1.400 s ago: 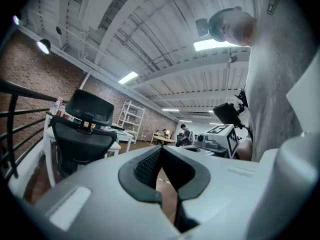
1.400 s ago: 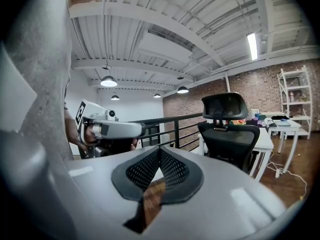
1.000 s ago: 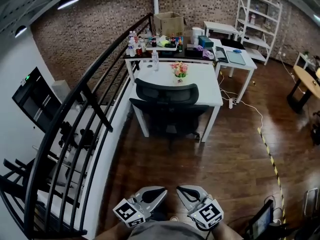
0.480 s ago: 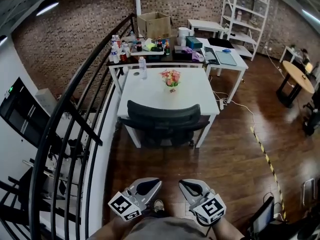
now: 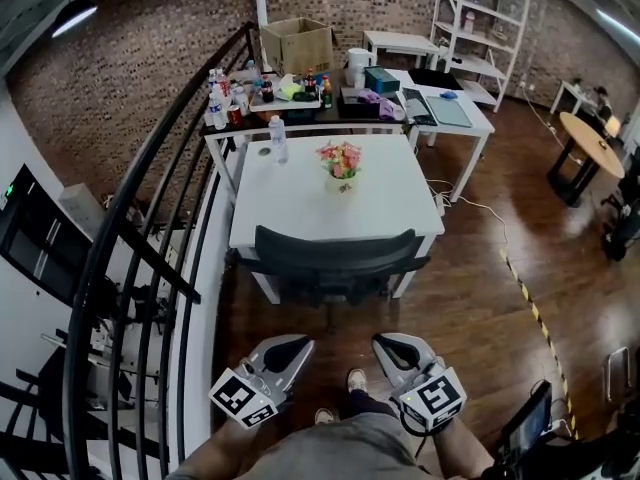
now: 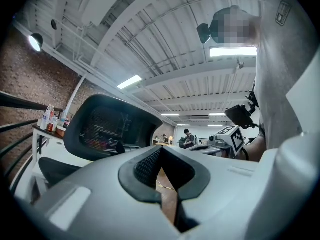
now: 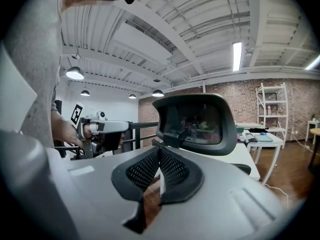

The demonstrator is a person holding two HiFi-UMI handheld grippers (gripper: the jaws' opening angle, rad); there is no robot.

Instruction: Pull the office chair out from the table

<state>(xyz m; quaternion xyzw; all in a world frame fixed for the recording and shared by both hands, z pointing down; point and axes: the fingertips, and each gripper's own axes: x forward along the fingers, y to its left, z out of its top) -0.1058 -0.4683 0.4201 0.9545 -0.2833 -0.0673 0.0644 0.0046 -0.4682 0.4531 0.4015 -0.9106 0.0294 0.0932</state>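
The black office chair (image 5: 330, 259) is pushed in at the near side of the white table (image 5: 300, 213), its backrest facing me. My left gripper (image 5: 291, 345) and right gripper (image 5: 387, 343) are held side by side low in the head view, both short of the chair and touching nothing. Both are shut and empty. In the left gripper view the mesh backrest (image 6: 112, 126) rises just past the shut left gripper (image 6: 161, 156), left of centre. In the right gripper view the backrest (image 7: 200, 121) stands a little right of the shut right gripper (image 7: 160, 159).
A black stair railing (image 5: 150, 218) runs along the left of the table and chair. A flower vase (image 5: 340, 163) and a bottle (image 5: 278, 138) stand on the table. Behind are a cluttered table with a cardboard box (image 5: 298, 43) and a white shelf (image 5: 480, 18). Striped floor tape (image 5: 530, 308) lies at right.
Both grippers and the head camera have come forward toward the chair, which now sits much nearer in view. The jaws stayed shut and the chair has not moved.
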